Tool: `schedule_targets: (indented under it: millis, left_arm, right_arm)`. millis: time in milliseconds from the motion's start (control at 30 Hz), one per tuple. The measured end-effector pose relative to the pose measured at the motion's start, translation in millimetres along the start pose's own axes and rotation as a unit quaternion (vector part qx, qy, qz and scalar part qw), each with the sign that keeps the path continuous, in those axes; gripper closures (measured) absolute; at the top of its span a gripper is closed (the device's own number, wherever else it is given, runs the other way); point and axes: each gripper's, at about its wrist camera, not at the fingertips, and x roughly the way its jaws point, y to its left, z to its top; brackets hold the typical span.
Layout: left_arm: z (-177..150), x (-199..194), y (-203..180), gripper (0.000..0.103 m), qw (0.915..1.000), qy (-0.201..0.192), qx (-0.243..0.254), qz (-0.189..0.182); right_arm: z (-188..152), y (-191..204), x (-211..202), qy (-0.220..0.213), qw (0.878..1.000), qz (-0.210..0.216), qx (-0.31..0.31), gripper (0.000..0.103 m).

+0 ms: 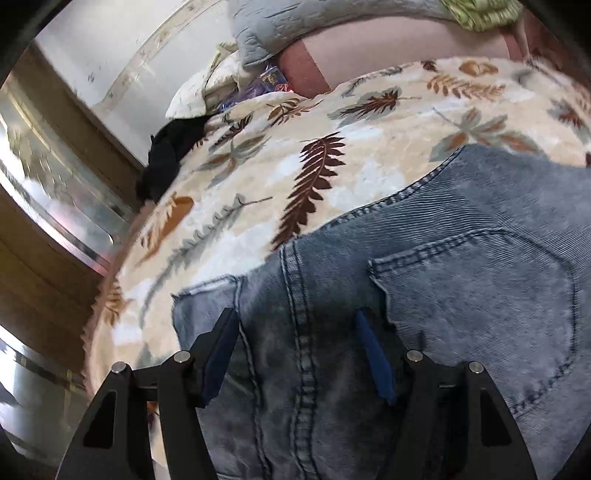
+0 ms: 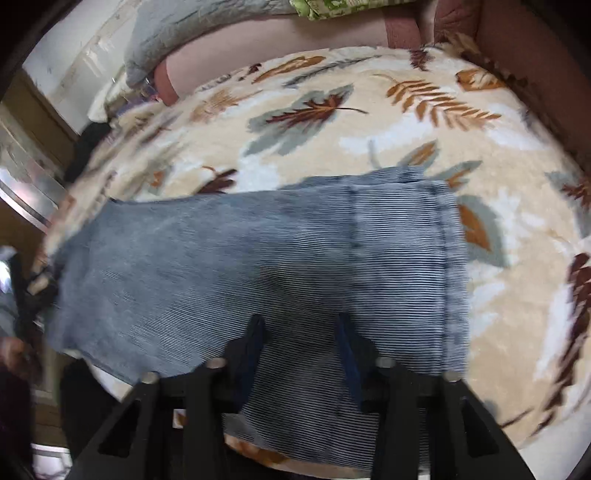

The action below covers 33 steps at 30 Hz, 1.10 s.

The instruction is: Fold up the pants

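The faded blue denim pants [image 1: 424, 295] lie on a cream plush blanket printed with brown, orange and grey-green leaves [image 1: 295, 155], which covers a bed or sofa; which of the two cannot be told.

Left wrist view: the pants fill the lower right of the frame, with the seat seam and a stitched back pocket [image 1: 480, 288] facing up. The left gripper [image 1: 299, 325] stands at the lower centre, jaws apart. The seat seam runs between its blue-padded fingers [image 1: 373, 354], and the pads do not press on the cloth. A black garment [image 1: 166, 158] lies at the blanket's edge, left of centre. A grey quilted cushion [image 1: 295, 22] sits at the top.

Right wrist view: a pant leg [image 2: 258, 266] spans the middle of the frame, its stitched hem [image 2: 443, 240] toward the right. The right gripper [image 2: 301, 325] stands at the lower centre over the leg. A gap shows between its fingers, and no cloth is clamped. This view is blurred.
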Motion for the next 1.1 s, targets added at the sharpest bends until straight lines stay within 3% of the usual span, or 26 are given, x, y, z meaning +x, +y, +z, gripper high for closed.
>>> schedule_targets:
  millis: [67,100,200,267,367,533,633,833,933,1033,1100]
  left_arm:
    - [1.1,6.0,1.2,0.034,0.9999,0.001,0.01,0.011]
    - [2.1,10.3,3.1,0.032,0.9999,0.002,0.012,0.011]
    - [4.7,17.1,9.1,0.022,0.9999,0.003,0.011,0.013]
    - [6.4,16.7,13.2,0.021,0.9999,0.01,0.006,0.008]
    - [7.8,0.6,16.9,0.027,0.9999,0.009,-0.002,0.008]
    - [1.0,-55.2,5.7,0.027,0.9972,-0.043,-0.012,-0.061]
    - [-3.6,-62.9,-18.0,0.027,0.995,-0.036,0.006,-0.093]
    - [-6.6,-42.5,-34.0,0.025,0.9971,0.01,0.017,-0.073]
    - [-8.1,-38.6,-32.1,0.025,0.9984,0.003,0.037,-0.043]
    - [-10.5,-34.4,-23.6,0.025,0.9991,0.007,0.041,-0.003]
    - [-10.2,-33.5,-15.3,0.025,0.9994,0.017,0.031,-0.003]
  right_arm:
    - [-2.3,-1.3,-0.7,-0.005,1.0,0.003,-0.007,0.087]
    - [-2.6,-4.8,-1.0,-0.007,1.0,0.001,-0.007,0.094]
    - [-2.9,-18.1,-2.6,-0.014,1.0,0.017,0.021,0.103]
    - [-4.4,-19.5,-7.5,-0.02,0.999,0.02,0.037,0.103]
    - [-12.3,-13.7,-28.8,-0.036,0.998,0.027,0.04,0.095]
    - [-28.9,5.1,-57.2,-0.056,0.996,0.072,0.017,0.094]
    - [-37.2,13.4,-46.5,-0.04,0.997,0.063,0.012,0.095]
    - [-55.1,-13.7,-28.8,-0.032,0.997,0.04,0.057,0.097]
    - [-61.6,-35.5,-30.0,-0.043,0.991,0.082,0.096,0.098]
    - [-65.1,-43.4,-40.4,-0.063,0.99,0.08,0.102,0.098]
    - [-68.4,-54.1,-52.4,-0.081,0.986,0.085,0.118,0.097]
